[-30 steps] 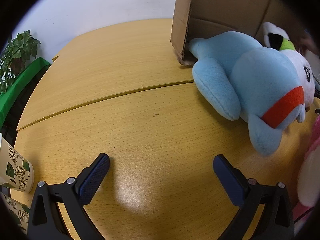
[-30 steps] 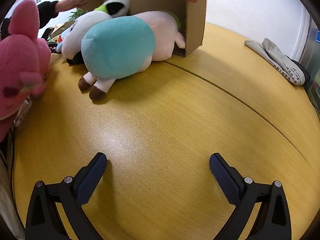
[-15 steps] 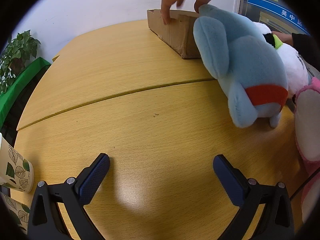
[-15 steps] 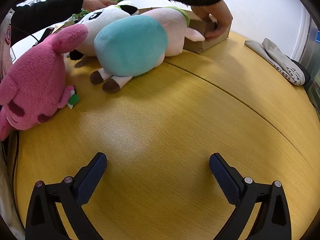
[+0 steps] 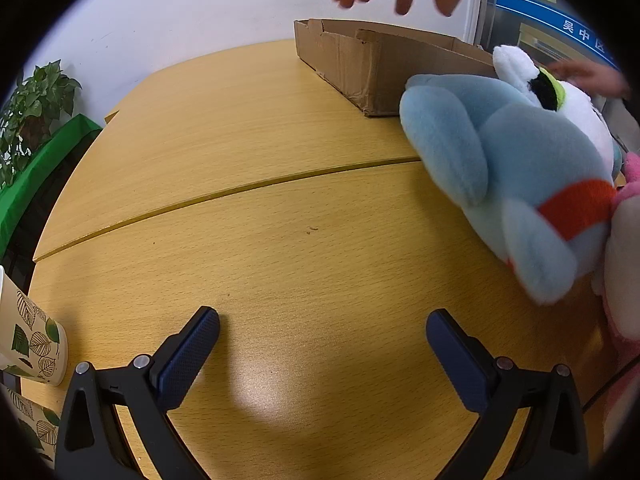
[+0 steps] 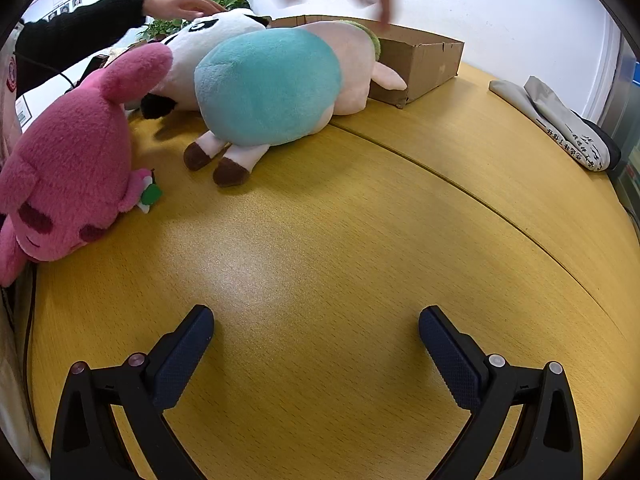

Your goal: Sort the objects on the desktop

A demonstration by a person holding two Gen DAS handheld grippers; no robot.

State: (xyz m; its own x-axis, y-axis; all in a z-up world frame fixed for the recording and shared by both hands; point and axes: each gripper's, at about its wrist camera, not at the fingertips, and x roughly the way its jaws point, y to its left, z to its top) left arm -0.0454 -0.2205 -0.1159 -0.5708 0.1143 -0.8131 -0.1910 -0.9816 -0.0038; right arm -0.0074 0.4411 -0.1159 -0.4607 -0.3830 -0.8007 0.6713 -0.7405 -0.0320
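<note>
Left gripper (image 5: 322,322) and right gripper (image 6: 316,320): jaws wide, empty, over bare table (image 6: 360,240). Blue plush (image 5: 512,184) ahead-right of left; cardboard box (image 5: 372,64) beyond.

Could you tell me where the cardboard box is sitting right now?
The cardboard box sits open side up at the far edge of the wooden table, right of centre in the right wrist view, directly behind the teal and cream plush.
</note>
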